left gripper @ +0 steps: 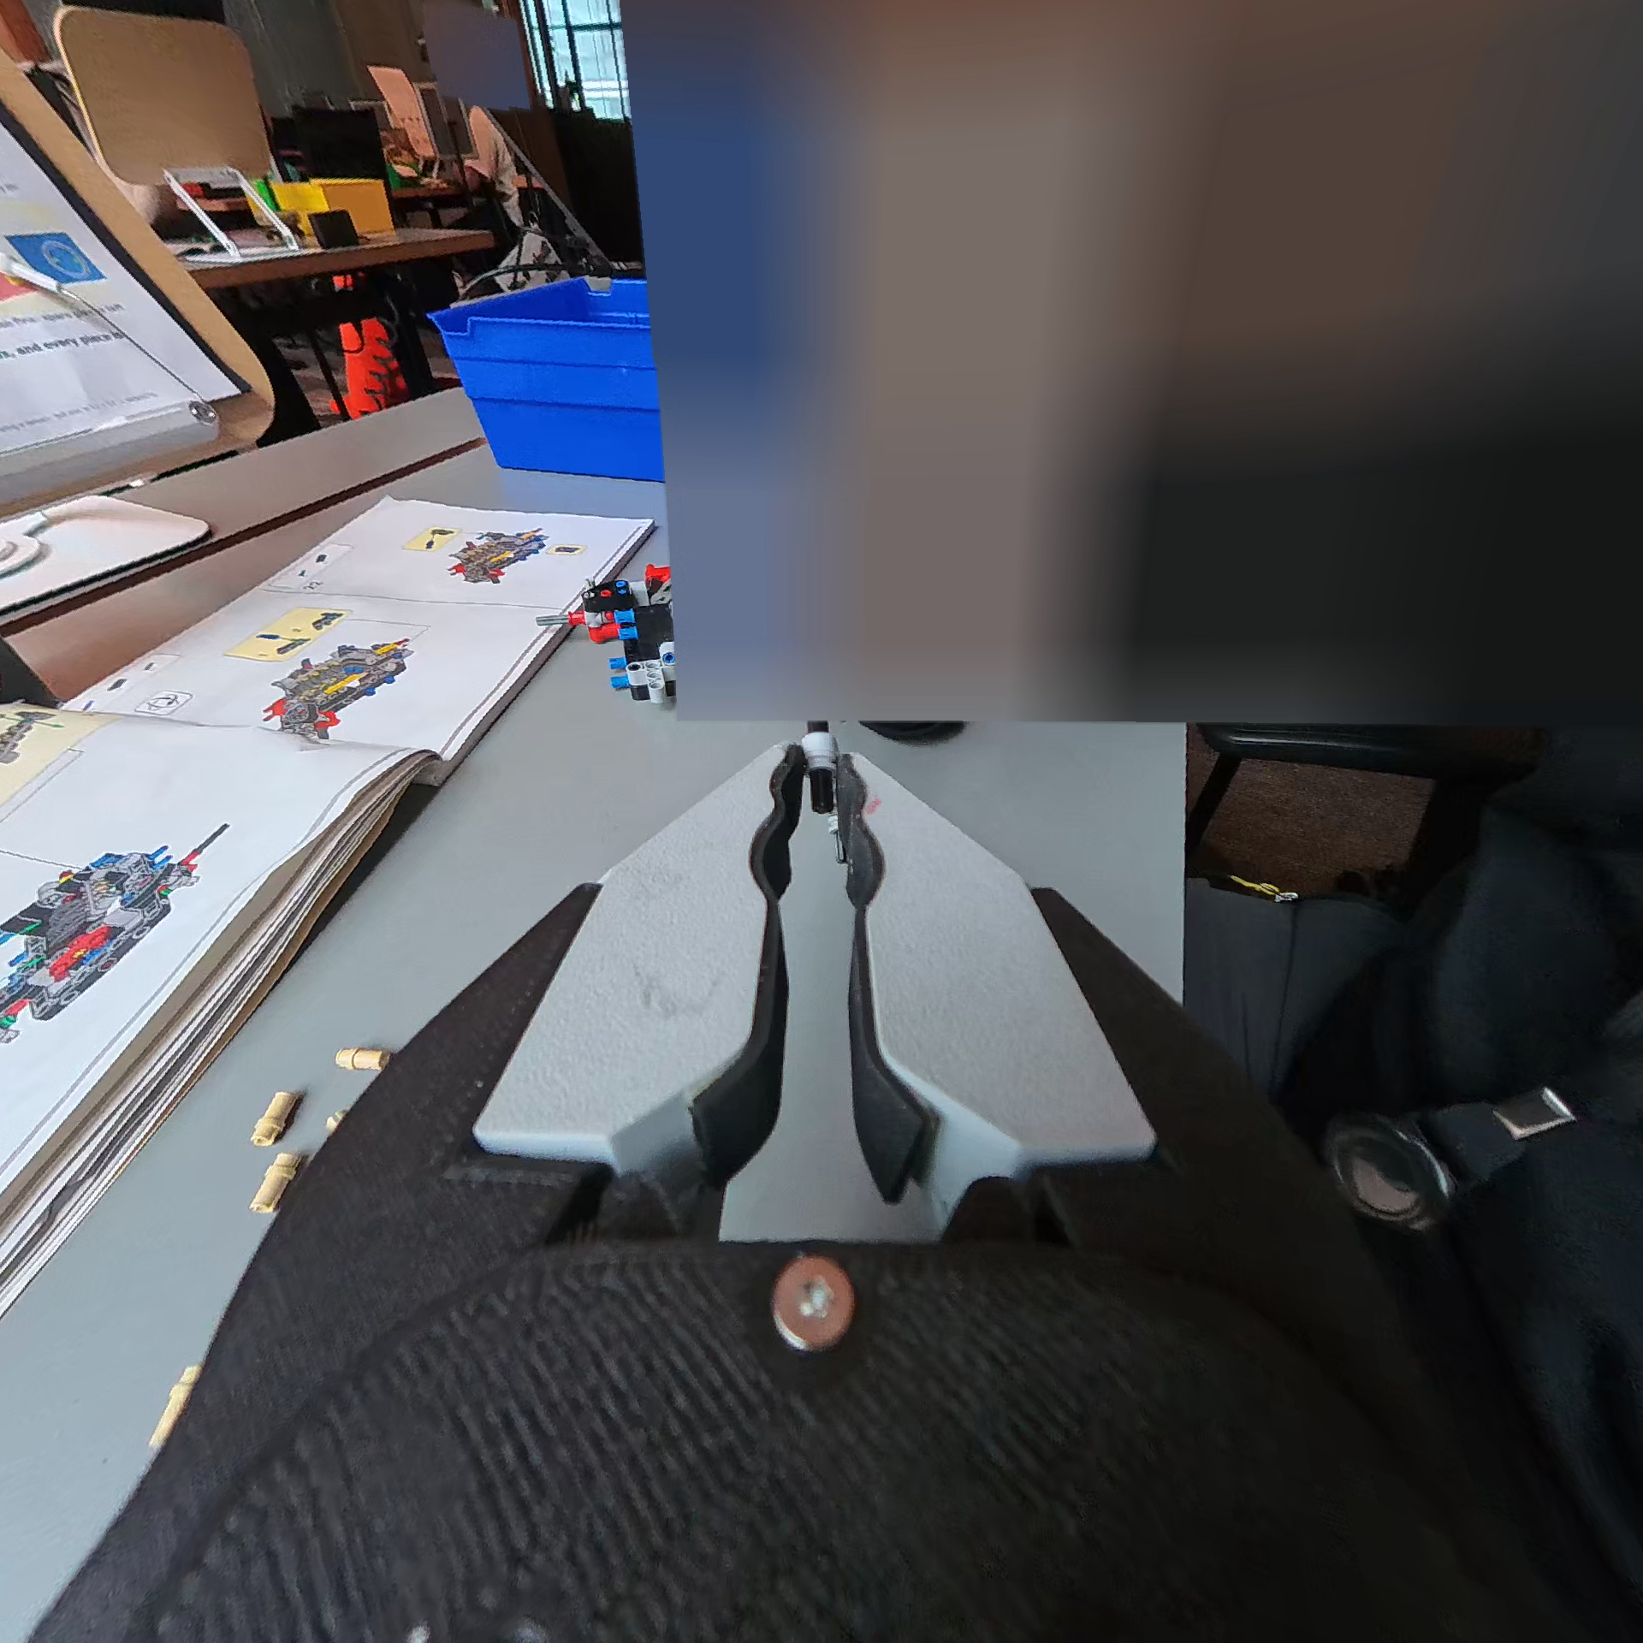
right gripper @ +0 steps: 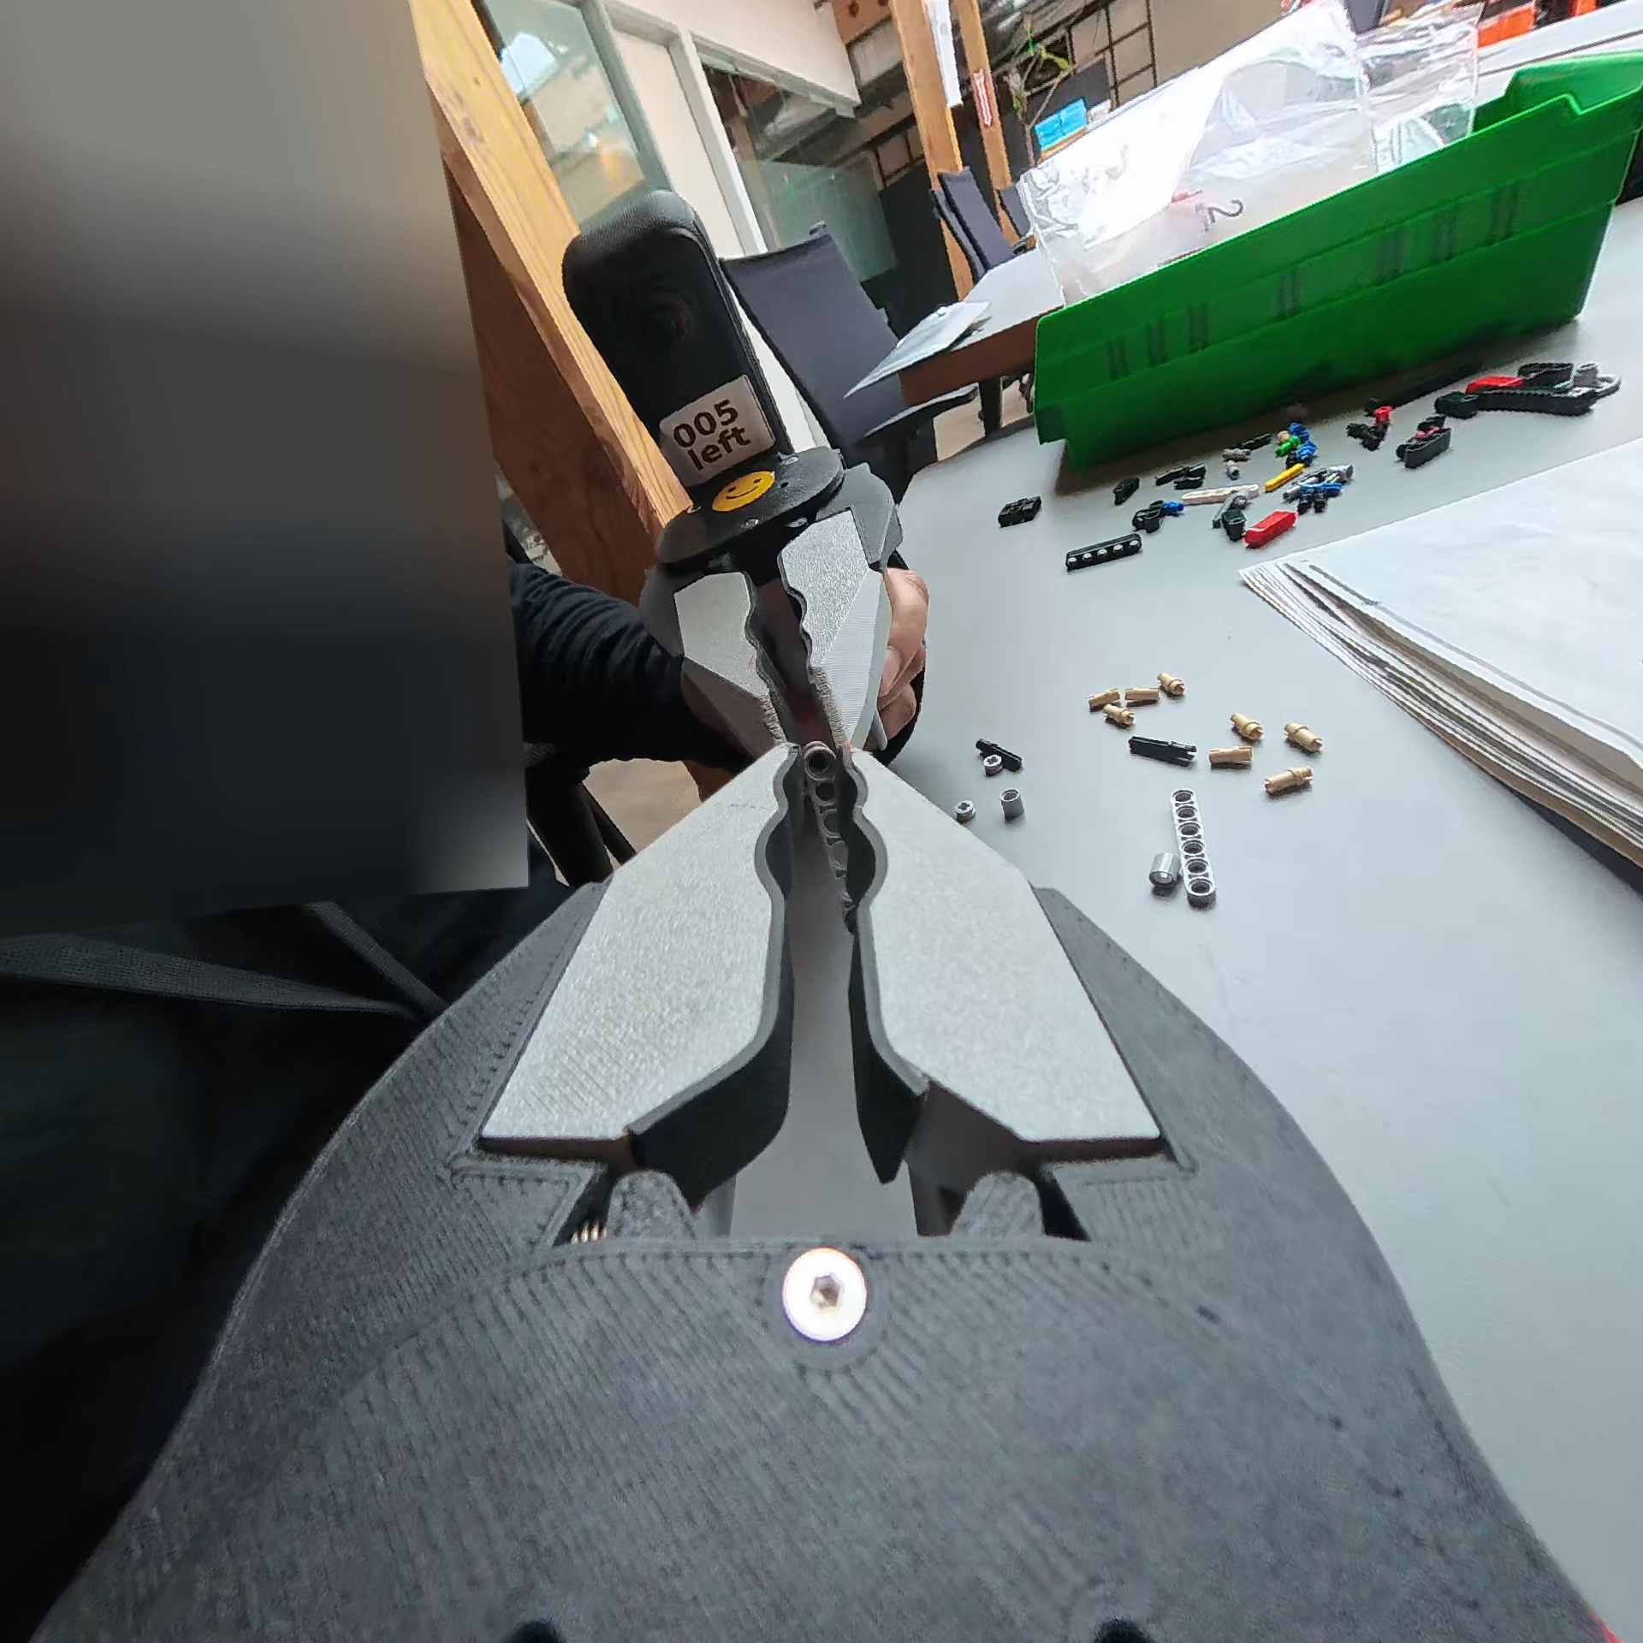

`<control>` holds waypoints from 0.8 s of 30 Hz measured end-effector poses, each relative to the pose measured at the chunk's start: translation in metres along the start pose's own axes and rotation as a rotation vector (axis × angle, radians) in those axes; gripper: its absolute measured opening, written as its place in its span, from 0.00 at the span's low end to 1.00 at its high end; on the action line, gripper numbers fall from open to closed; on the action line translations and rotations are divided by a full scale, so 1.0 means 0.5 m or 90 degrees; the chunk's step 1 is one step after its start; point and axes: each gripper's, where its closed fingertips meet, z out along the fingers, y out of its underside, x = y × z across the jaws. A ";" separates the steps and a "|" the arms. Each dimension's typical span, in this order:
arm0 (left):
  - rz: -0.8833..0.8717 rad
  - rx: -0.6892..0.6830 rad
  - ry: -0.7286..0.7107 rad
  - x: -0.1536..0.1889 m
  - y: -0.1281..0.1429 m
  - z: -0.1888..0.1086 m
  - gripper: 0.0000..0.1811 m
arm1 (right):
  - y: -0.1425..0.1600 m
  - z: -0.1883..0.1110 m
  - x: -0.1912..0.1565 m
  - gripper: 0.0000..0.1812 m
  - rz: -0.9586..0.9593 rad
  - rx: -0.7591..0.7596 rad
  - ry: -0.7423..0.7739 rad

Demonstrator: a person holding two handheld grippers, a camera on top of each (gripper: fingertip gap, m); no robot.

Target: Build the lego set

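Note:
My left gripper (left gripper: 816, 769) is shut on a small black pin with a light grey bush (left gripper: 819, 754) on its far end, held above the grey table. My right gripper (right gripper: 818, 765) is shut on a grey beam with holes (right gripper: 825, 805), which lies lengthwise between the fingers. In the right wrist view the left gripper (right gripper: 813, 711) points tip to tip at my right gripper, almost touching the beam's end. A partly built model (left gripper: 636, 627) in black, red and blue stands beside the open instruction book (left gripper: 267, 711).
Tan pins (right gripper: 1231, 733), a grey beam (right gripper: 1190, 845), grey bushes (right gripper: 1012, 802) and black pins lie loose on the table (right gripper: 1245, 1067). More mixed parts (right gripper: 1289, 480) lie before a green bin (right gripper: 1334, 293). A blue bin (left gripper: 560, 373) stands behind the book. A person's hand (right gripper: 902, 640) holds the left gripper. Only a small space, under 4 cm, lies between the two pairs of fingers.

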 end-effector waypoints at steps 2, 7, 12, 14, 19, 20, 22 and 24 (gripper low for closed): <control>-0.001 -0.001 -0.003 -0.001 0.000 0.001 0.03 | -0.002 0.003 -0.001 0.02 -0.008 0.004 0.003; -0.004 0.001 -0.010 -0.004 0.000 -0.001 0.03 | 0.000 0.005 0.004 0.01 -0.022 -0.002 0.018; -0.006 -0.030 0.012 -0.001 0.013 0.001 0.02 | 0.015 0.007 0.004 0.02 -0.025 -0.040 0.013; -0.004 -0.050 0.014 -0.001 0.022 0.005 0.02 | 0.021 0.007 0.007 0.02 -0.034 -0.057 0.017; -0.013 -0.112 0.007 -0.004 0.048 0.016 0.02 | 0.046 0.003 0.023 0.02 -0.069 -0.125 0.054; -0.017 -0.126 0.003 -0.007 0.054 0.019 0.02 | 0.052 0.002 0.027 0.02 -0.075 -0.137 0.063; -0.035 -0.141 0.008 -0.009 0.061 0.022 0.02 | 0.055 0.002 0.032 0.02 -0.078 -0.144 0.070; -0.049 -0.145 0.010 -0.011 0.063 0.023 0.02 | 0.057 0.003 0.035 0.02 -0.077 -0.149 0.072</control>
